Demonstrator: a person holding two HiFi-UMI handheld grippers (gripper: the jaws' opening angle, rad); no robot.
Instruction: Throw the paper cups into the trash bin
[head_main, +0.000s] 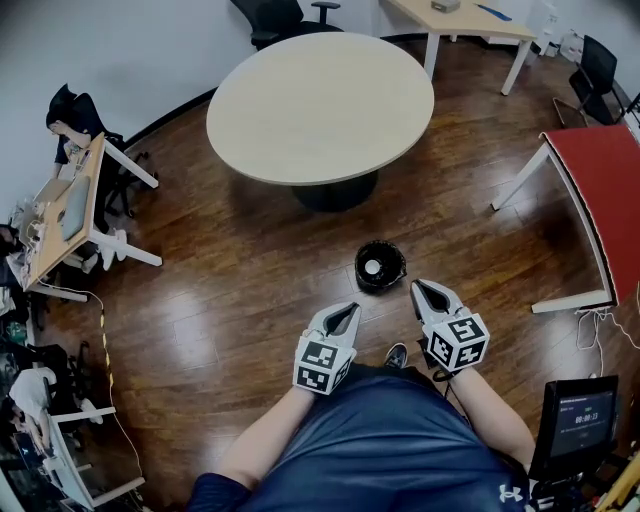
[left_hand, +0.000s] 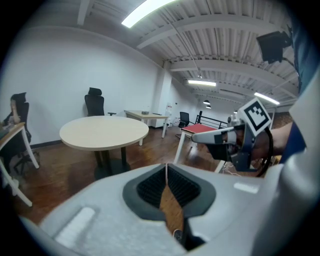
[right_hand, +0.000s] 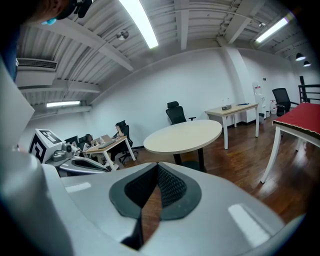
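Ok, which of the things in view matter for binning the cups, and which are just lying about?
For the job: trash bin; white cup lying inside it; left gripper and right gripper, jaws shut, both empty.

Just about: round table; red table; desk on the left; office chair; monitor.

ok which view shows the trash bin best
The head view: it looks down into the open top of the black trash bin, which stands on the floor near the round table. Neither gripper view shows the bin.
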